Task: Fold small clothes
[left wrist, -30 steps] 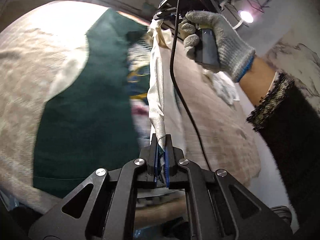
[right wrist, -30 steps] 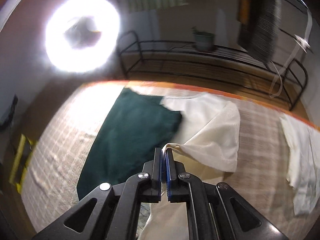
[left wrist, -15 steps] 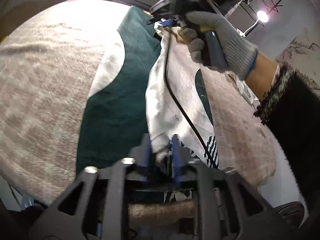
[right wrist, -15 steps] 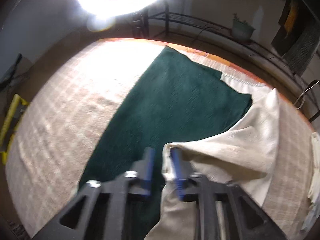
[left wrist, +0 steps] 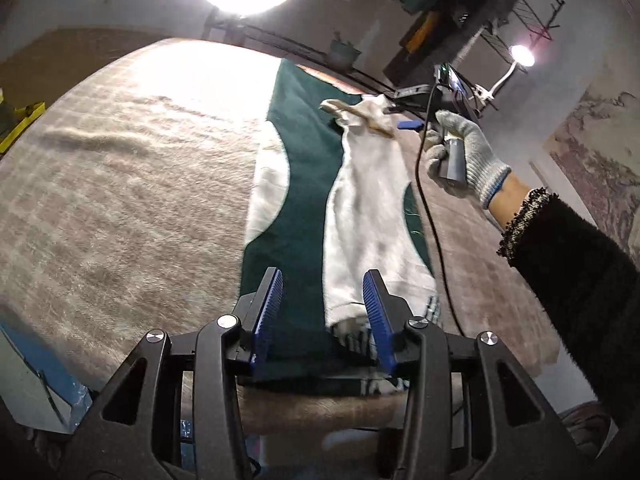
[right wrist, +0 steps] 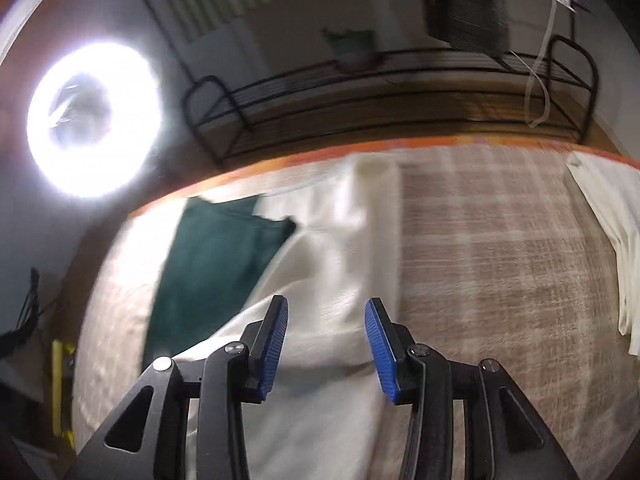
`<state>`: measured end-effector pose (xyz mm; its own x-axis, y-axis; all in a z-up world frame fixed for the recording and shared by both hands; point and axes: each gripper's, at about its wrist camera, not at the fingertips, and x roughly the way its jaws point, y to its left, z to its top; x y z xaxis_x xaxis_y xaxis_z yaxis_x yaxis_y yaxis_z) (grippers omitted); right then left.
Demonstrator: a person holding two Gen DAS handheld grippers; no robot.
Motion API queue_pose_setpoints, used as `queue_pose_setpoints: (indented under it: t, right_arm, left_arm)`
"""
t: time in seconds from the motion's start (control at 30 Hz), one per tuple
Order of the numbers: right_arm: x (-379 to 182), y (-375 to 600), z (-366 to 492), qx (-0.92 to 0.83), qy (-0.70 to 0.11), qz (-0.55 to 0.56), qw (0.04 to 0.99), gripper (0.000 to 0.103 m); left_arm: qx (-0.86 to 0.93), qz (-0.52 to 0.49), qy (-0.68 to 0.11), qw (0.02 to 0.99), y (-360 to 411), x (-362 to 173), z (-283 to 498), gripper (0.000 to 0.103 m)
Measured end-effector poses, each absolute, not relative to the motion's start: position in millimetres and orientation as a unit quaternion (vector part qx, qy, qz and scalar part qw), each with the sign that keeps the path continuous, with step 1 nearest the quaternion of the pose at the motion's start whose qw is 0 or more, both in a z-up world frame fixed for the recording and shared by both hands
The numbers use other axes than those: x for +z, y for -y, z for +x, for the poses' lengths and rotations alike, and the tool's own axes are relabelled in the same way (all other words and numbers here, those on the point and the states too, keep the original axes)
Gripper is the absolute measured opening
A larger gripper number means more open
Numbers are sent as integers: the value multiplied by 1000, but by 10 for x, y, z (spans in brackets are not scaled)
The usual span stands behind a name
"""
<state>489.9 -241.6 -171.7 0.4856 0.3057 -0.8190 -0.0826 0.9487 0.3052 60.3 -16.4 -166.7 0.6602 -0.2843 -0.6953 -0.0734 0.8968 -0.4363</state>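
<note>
A dark green garment with white sleeves (left wrist: 304,200) lies flat on the checked beige cloth (left wrist: 120,184). Its right side is folded over as a long white strip (left wrist: 372,208) down the middle. My left gripper (left wrist: 324,304) is open and empty just above the strip's near end. My right gripper (right wrist: 326,340) is open and empty above the white fold (right wrist: 332,240); the green part (right wrist: 208,264) shows to its left. In the left wrist view the right gripper (left wrist: 408,114) hovers at the strip's far end, held by a gloved hand (left wrist: 464,152).
A second white garment (right wrist: 612,248) lies at the right edge of the table. A black metal rack (right wrist: 384,92) stands behind the table's orange far edge (right wrist: 360,150). A ring light (right wrist: 94,118) glares at the left. A black cable (left wrist: 428,216) hangs from the right gripper.
Both grippers were shut on the garment's white edge, carried it over the green body, then opened and let it drop. The fold now lies flat and both grippers have drawn back.
</note>
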Motion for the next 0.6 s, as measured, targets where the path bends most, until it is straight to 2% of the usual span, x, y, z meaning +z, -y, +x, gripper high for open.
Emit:
queue_pose_setpoints:
  t: [0.1,0.17,0.3,0.33,0.47,0.6]
  right_arm:
    - [-1863,2430,5020,93,-508,108,849,43]
    - [-1909,2454,5048,96,-510,107,848,36]
    - [-1930,2394,5062,103,-520,69,845,6]
    - [-1898,2361,5065,105,-522,55,845,2]
    - [-1743,2301,5070,105,-519,-5,848,0]
    - [-1463,2324,5096,139,-501,29,854,0]
  left_arm:
    - [-52,-233,-421,875,111,-1787,651,43]
    - [-51,-237,-426,871,100,-1858,686,43]
    - [-50,-239,-428,870,86,-1897,704,43]
    - [-51,-243,-427,869,76,-1902,703,43]
    - [-52,-250,-428,867,49,-1919,705,43]
    - [-52,-258,-429,864,34,-1940,709,43]
